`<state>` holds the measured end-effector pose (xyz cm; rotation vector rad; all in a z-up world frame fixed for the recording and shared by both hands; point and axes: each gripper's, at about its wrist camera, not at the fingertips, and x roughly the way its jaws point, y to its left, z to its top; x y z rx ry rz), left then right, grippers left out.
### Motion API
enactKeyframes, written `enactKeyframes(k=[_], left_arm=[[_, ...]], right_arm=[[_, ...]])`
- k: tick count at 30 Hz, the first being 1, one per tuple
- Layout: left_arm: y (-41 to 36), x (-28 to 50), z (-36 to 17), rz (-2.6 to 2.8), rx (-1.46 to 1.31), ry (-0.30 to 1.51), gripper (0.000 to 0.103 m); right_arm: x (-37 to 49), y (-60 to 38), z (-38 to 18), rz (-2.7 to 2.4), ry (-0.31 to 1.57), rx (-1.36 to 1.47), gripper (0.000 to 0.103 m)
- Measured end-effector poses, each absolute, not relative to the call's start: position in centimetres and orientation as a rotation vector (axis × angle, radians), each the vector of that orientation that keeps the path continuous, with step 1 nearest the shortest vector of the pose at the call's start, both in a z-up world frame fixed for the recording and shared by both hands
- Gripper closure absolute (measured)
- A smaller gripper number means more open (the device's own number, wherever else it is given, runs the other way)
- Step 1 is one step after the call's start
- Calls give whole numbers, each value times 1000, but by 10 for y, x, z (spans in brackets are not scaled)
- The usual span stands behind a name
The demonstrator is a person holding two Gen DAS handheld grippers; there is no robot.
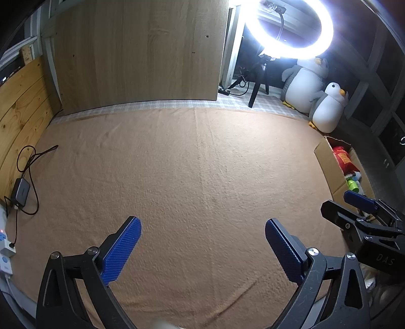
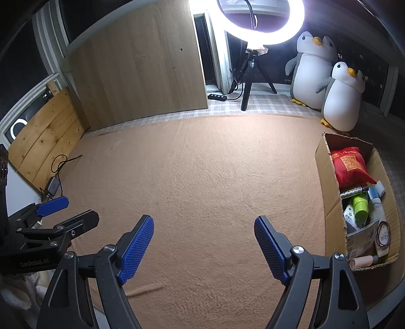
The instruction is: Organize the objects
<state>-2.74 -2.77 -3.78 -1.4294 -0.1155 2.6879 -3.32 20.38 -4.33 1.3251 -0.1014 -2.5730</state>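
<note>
Cardboard box (image 2: 329, 182) of items at blanket's (image 2: 202, 177) right edge.

left gripper (image 1: 202, 249): black frame, silver screws | fingers (image 1: 121, 249): blue ribbed pads

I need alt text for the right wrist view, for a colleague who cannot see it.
Right gripper, blue-padded jaws open and empty, hovers over a bare orange blanket. An open cardboard box at right holds a red snack bag, a green-capped bottle and tubes; two plush penguins and a ring light stand behind.
</note>
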Motion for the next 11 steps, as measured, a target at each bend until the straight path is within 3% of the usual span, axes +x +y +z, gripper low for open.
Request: enactKeyframes(k=[11], left_arm=[[-27, -36, -53, 2666, -1468, -109, 3]], right_arm=[[-39, 200, -51, -2569, -74, 1357, 24]])
